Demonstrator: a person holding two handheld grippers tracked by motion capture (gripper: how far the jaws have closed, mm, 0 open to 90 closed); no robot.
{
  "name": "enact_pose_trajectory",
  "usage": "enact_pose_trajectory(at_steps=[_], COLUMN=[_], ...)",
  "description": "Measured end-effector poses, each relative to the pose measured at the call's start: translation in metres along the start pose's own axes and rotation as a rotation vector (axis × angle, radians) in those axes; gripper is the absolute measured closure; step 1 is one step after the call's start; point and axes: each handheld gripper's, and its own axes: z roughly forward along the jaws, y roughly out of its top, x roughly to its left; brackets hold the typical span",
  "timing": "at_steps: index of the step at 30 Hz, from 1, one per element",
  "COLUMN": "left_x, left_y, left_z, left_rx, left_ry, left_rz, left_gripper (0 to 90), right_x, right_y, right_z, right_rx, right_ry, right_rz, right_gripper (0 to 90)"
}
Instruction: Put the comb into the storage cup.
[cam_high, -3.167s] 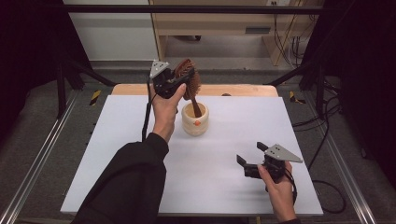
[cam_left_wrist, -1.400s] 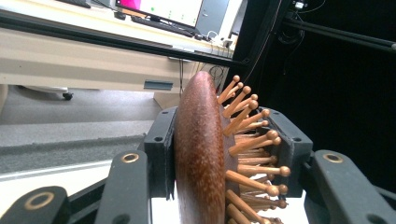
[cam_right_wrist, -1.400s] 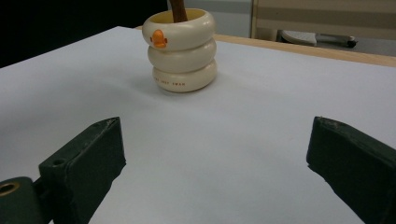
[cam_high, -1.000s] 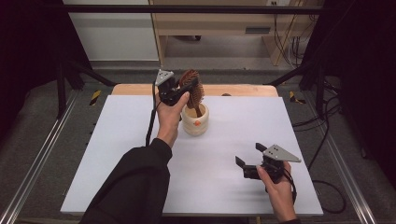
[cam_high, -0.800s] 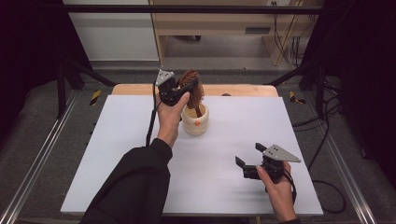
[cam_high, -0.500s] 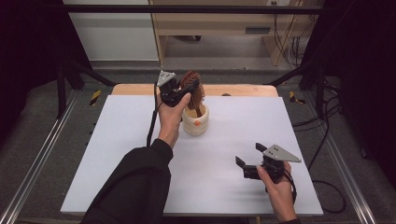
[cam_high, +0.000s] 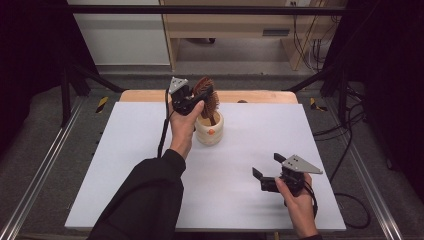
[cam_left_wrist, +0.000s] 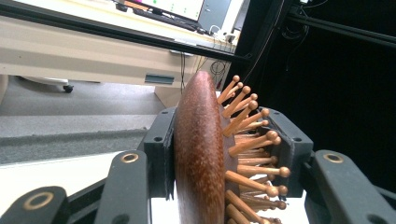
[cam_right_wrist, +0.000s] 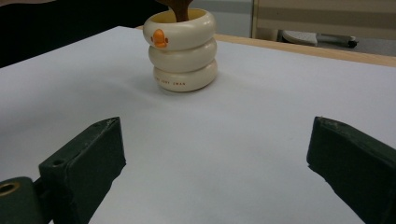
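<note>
**Brush going into the cup**

The left gripper (cam_high: 196, 102) has its jaws clenched on the hairbrush (cam_left_wrist: 205, 154) head, handle already inside the cream cup (cam_high: 209, 129) on the tabletop (cam_high: 125, 165). Releasing remains. The right gripper (cam_high: 267, 172) rests with jaws spread, empty.

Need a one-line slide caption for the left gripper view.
Left claw shut on the head of a wooden hairbrush, pins pointing right.

White table (cam_high: 125, 165); cream ringed holder (cam_high: 209, 131) standing.
</note>
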Motion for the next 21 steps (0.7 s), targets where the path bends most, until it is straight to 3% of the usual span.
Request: enact_pose_trajectory(at_steps=[21], left_x=[0.0031], left_y=[-0.0071], left_z=[0.0009], left_rx=[0.007], left_ry=[0.003], left_rz=[-0.012], left_gripper=[50.4], right_x=[-0.0002], right_y=[0.0001], right_z=[-0.0003], right_rx=[-0.002], right_ry=[0.001], right_rz=[0.002], right_gripper=[4.3])
